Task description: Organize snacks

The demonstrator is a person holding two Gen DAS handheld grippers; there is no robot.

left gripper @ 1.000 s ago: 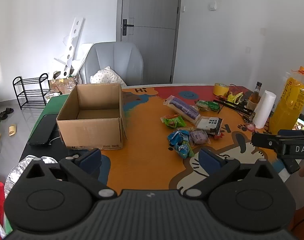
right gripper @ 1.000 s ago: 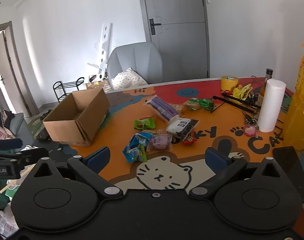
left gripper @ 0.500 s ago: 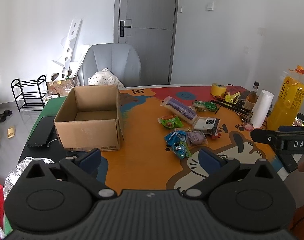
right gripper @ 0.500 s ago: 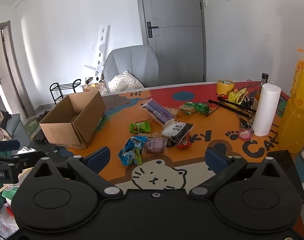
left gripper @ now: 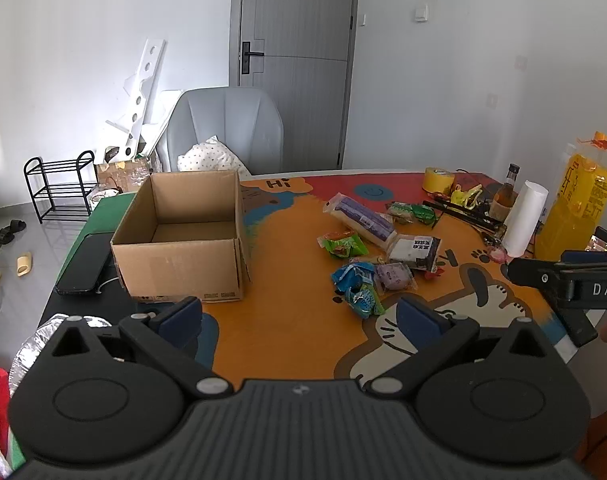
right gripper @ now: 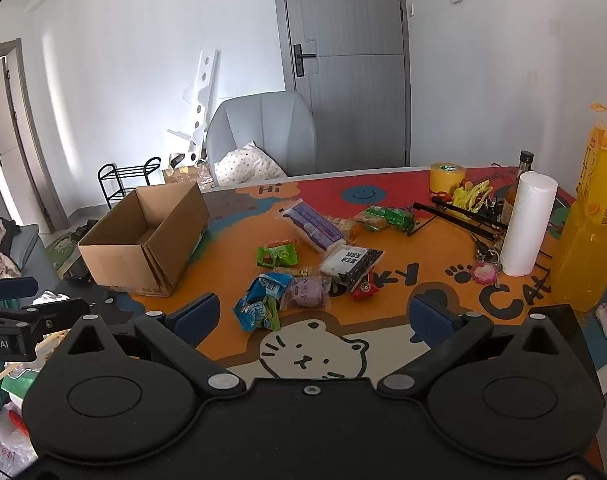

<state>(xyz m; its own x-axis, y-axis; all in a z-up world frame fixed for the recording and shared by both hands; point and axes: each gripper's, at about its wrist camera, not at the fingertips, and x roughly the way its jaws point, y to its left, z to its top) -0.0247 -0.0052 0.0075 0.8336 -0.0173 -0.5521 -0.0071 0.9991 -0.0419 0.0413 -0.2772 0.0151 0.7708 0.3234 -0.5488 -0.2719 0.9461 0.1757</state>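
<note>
An open, empty cardboard box [left gripper: 183,248] [right gripper: 143,240] stands on the left of the cartoon-printed table [left gripper: 295,320]. Several snack packets lie in a loose cluster to its right: a blue packet [left gripper: 357,286] [right gripper: 259,304], a purple one [left gripper: 393,276] [right gripper: 307,294], a green one [left gripper: 341,244] [right gripper: 277,256], a black-and-white pack [left gripper: 415,252] [right gripper: 351,264] and a long purple pack [left gripper: 361,220] [right gripper: 313,224]. My left gripper [left gripper: 299,318] hangs open above the near table edge, nothing between its fingers. My right gripper [right gripper: 313,316] is likewise open, held short of the cluster.
At the table's right stand a paper roll [right gripper: 527,224], a big yellow bottle [right gripper: 591,216], a brown bottle [left gripper: 505,196], yellow tape [right gripper: 447,176] and black rods [right gripper: 459,212]. A phone [left gripper: 83,264] lies left of the box. A grey chair [left gripper: 223,132] sits behind the table.
Both grippers have pulled back and risen a little, so the box and snacks look smaller and farther away. Both jaws stay open; nothing on the table has moved.
</note>
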